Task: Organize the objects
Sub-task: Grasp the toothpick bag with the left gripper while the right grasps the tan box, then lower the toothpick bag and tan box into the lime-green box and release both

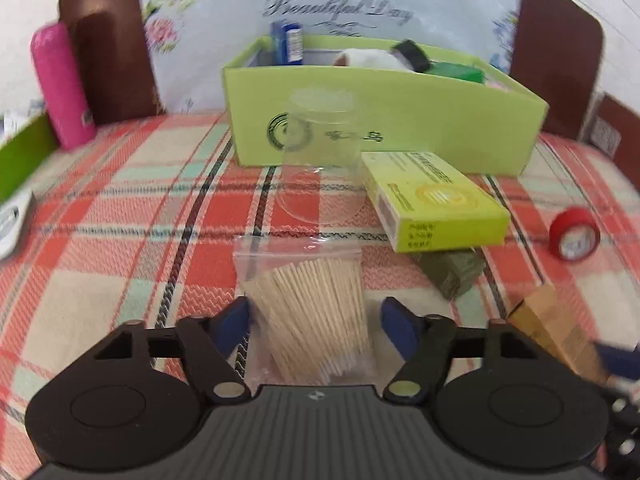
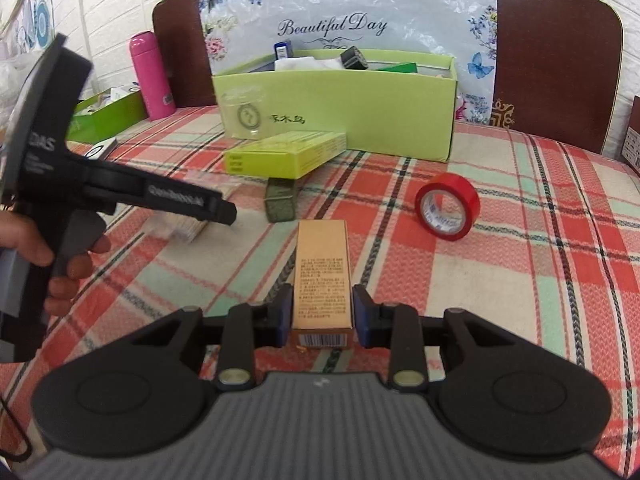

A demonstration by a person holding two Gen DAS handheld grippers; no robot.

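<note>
A clear zip bag of toothpicks (image 1: pixel 316 304) lies on the plaid cloth between the blue pads of my left gripper (image 1: pixel 316 320). The left pad is at the bag's edge, and a small gap shows at the right pad, so this gripper is open around the bag. My right gripper (image 2: pixel 322 316) is shut on a tan upright carton (image 2: pixel 322 264), gripped near its barcode end. That carton (image 1: pixel 556 328) also shows at the lower right of the left wrist view. A lime-green open box (image 2: pixel 360 104) holding several items stands at the back.
A clear plastic jar (image 1: pixel 320 152) stands before the lime box (image 1: pixel 400 120). A yellow-green carton (image 1: pixel 436 200) rests on an olive block (image 1: pixel 452 270). A red tape roll (image 2: pixel 448 208) lies to the right. A pink bottle (image 2: pixel 152 76) and a dark green box (image 2: pixel 108 114) stand at the left. A hand (image 2: pixel 24 240) holds the left tool.
</note>
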